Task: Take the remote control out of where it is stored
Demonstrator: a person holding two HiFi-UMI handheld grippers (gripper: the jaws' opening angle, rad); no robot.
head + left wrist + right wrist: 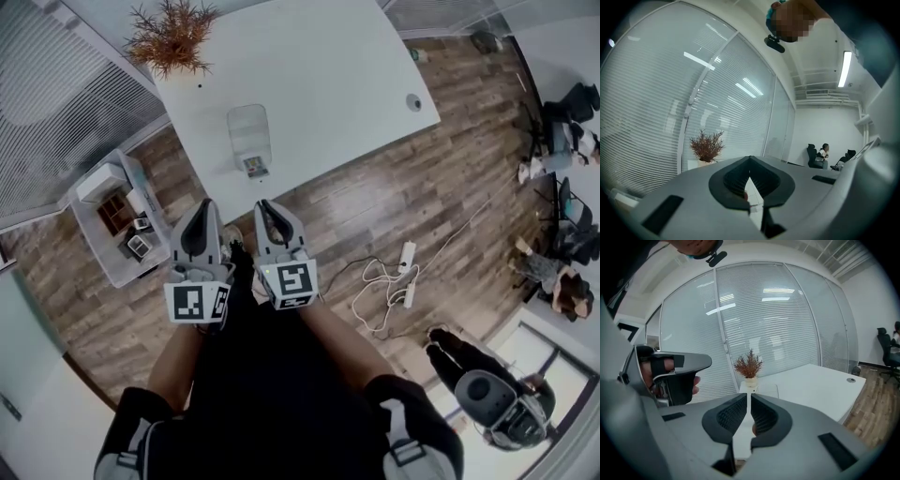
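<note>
A clear plastic holder [249,136] stands near the front edge of the white table [328,66]. At its near end sits a small remote control [256,167] with coloured buttons. My left gripper [202,208] and right gripper [269,208] hover side by side over the wood floor, short of the table's edge and apart from the holder. Both are shut with nothing between the jaws. In the left gripper view the left gripper [750,161] points toward the table. In the right gripper view the right gripper [748,397] aims at the holder [769,391].
A dried red plant [172,37] in a pot stands at the table's far left corner. A grey shelf cart [117,220] with small items stands to the left. A power strip with cables [405,267] lies on the floor to the right. Office chairs [572,122] stand at far right.
</note>
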